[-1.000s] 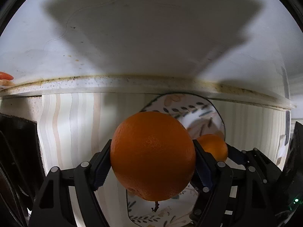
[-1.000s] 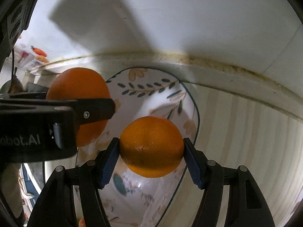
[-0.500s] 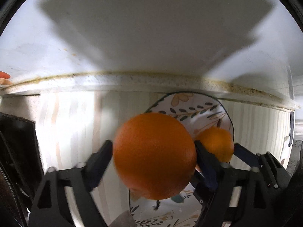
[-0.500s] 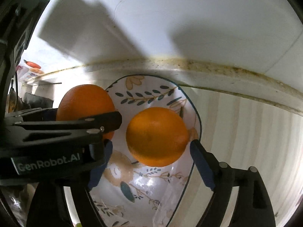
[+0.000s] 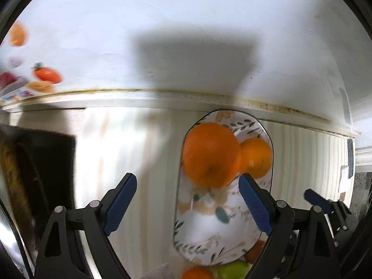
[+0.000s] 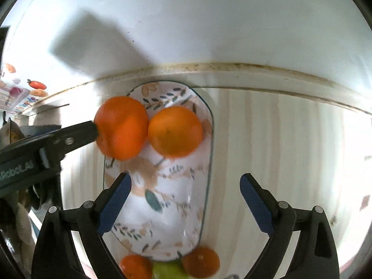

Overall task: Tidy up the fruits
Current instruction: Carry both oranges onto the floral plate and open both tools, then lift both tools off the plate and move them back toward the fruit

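Now two round oranges sit side by side at the far end of the long white plate with painted leaves and flowers (image 6: 204,169). The bigger orange (image 6: 122,127) is on the left and touches the smaller orange (image 6: 175,131). The left gripper (image 5: 188,202) is spread wide and holds nothing. The right gripper (image 6: 184,202) is spread wide too, with nothing between its blue pads (image 6: 254,205). Both hang over the plate's near half. A small green fruit (image 6: 167,270) sits between two small orange fruits (image 6: 137,267) at the plate's near end. The plate lies on a pale striped cloth (image 6: 279,151), close to a white wall (image 6: 209,23).
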`<state>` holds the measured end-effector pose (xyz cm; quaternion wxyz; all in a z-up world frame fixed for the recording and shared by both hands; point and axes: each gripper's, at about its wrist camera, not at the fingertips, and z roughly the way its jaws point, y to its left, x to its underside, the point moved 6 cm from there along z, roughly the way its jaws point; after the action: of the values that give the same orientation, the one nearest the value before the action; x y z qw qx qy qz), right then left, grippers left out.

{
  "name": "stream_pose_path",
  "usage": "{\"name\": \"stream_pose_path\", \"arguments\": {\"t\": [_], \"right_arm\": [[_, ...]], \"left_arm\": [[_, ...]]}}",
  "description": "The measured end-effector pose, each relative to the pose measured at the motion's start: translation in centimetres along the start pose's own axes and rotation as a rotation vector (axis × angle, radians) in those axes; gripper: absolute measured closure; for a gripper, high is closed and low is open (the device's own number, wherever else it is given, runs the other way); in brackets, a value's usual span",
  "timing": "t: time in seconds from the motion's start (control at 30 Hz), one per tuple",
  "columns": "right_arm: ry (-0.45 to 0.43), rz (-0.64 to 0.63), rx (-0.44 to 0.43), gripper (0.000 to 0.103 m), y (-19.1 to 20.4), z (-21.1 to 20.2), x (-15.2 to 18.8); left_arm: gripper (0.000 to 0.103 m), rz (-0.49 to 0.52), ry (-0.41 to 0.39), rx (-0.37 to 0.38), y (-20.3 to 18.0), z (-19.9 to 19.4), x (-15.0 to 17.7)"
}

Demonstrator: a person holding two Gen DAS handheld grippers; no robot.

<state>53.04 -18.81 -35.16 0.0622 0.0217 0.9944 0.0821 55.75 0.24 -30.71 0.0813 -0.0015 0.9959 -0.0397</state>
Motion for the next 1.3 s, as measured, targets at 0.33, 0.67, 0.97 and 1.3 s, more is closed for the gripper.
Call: {"name": "stream_pose_path", "arguments": {"t": [0.33, 0.67, 0.97, 1.3], "right_arm": [[-0.092, 0.028, 0.025, 0.007, 0.4, -6.1, 6.1], [-0.232, 0.024, 0.057, 0.007, 2.9, -12.7, 10.7], [-0.337, 0.025, 0.059, 0.007, 4.3, -18.6, 15.0], [-0.345, 0.072, -0.01, 0.007, 4.9, -20.5, 18.8]], "left_arm": [[0.013, 0.048, -0.154, -0.11, 0.7, -8.1, 6.8], [0.013, 0.049, -0.257, -0.103, 1.6, -13.2, 11.7], [0.013, 0.053, -0.356, -0.069, 1.4, -18.3, 15.2], [0.013, 0.052, -0.37, -0.038, 1.9, -19.9, 17.7]]}}
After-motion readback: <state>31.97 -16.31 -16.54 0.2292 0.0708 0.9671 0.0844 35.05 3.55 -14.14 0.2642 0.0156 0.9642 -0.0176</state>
